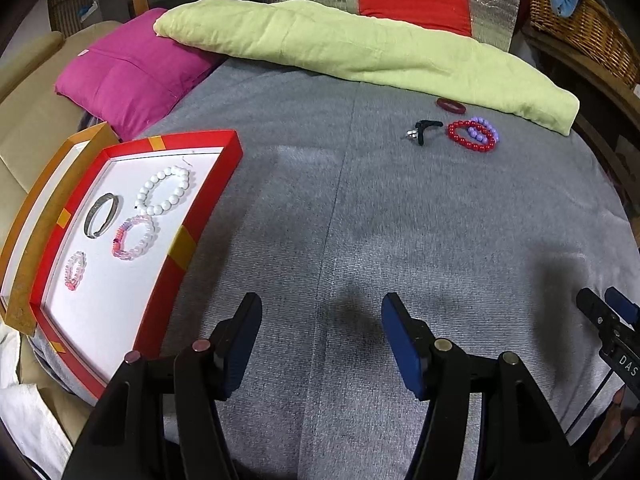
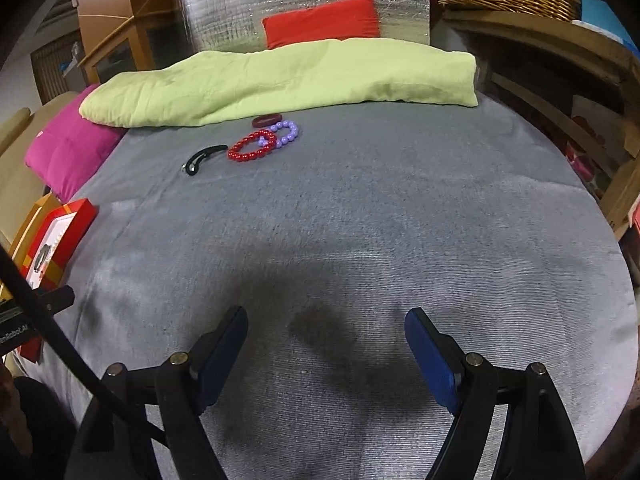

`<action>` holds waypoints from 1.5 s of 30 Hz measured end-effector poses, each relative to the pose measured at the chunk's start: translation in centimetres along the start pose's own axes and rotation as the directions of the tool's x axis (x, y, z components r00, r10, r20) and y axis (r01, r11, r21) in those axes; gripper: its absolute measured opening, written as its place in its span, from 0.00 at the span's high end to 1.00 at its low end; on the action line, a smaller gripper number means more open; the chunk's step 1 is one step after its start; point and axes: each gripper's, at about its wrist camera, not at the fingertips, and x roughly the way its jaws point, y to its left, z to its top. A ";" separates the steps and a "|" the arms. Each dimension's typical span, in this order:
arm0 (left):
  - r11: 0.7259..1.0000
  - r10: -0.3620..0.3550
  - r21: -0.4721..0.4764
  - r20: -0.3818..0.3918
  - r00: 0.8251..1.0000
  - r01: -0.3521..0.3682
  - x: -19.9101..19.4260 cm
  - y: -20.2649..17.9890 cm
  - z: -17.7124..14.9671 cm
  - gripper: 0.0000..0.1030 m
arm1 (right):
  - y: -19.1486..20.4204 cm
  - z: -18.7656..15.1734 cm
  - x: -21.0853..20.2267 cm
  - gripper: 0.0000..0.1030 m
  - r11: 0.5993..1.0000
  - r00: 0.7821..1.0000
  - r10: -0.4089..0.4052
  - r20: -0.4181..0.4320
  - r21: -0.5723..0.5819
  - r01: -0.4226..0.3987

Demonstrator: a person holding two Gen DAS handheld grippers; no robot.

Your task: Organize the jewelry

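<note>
Both the left gripper [image 1: 322, 308] and right gripper [image 2: 326, 322] gape wide, holding nothing. Round shiny red bead bracelet [image 1: 472, 136] lies upper right on fuzzy gray blanket [image 1: 360, 220]; flat red tray [image 1: 224, 160], lower left, holds pearly rings.

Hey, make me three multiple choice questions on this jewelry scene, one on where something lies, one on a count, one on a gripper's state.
1. The red bead bracelet lies:
A. in the tray
B. on the grey cover, overlapping the purple bead bracelet
C. on the pink pillow

2. Pieces inside the red tray:
A. two
B. six
C. four

3. The left gripper is:
A. open, holding nothing
B. shut on a bracelet
C. shut on the tray rim

Answers:
1 B, the two bead loops overlap on the grey cloth.
2 C, one metal bangle and three bead bracelets.
3 A, its fingers stand apart over bare cloth.
</note>
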 end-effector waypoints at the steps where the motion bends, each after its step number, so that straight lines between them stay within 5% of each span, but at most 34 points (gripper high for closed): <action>1: 1.000 -0.001 0.000 -0.001 1.000 0.001 0.2 0.0 0.0 0.39 | 0.0 0.0 0.1 0.19 1.000 1.000 -0.002 -0.001 -0.003 0.002; 11: 0.998 -0.026 0.059 0.006 1.000 0.025 2.2 -2.7 1.7 0.39 | -0.2 0.0 0.2 0.19 1.000 1.000 -0.007 -0.004 0.013 0.007; 19: 0.995 -0.037 0.098 0.029 0.999 0.034 5.2 -4.0 2.8 0.36 | -0.4 0.6 0.3 0.19 0.997 0.998 0.066 -0.020 0.041 -0.065; 27: 0.996 -0.047 0.083 0.046 0.998 0.043 5.4 -3.7 2.7 0.32 | 1.2 7.1 3.7 0.22 0.988 0.986 0.142 -0.083 0.079 -0.135; 35: 0.997 -0.055 0.053 0.033 0.998 0.053 5.5 -3.4 3.2 0.32 | 3.3 15.8 11.3 0.45 0.977 0.974 0.135 -0.182 0.189 -0.100; 42: 0.999 -0.054 0.009 0.060 0.997 0.053 4.7 -2.7 4.1 0.32 | 4.7 17.5 15.6 0.54 0.975 0.963 0.108 -0.248 0.216 -0.053; 45: 0.999 -0.037 0.007 0.082 0.996 0.037 4.3 -2.5 4.4 0.32 | 5.2 17.3 16.0 0.91 0.983 0.964 0.086 -0.250 0.180 -0.041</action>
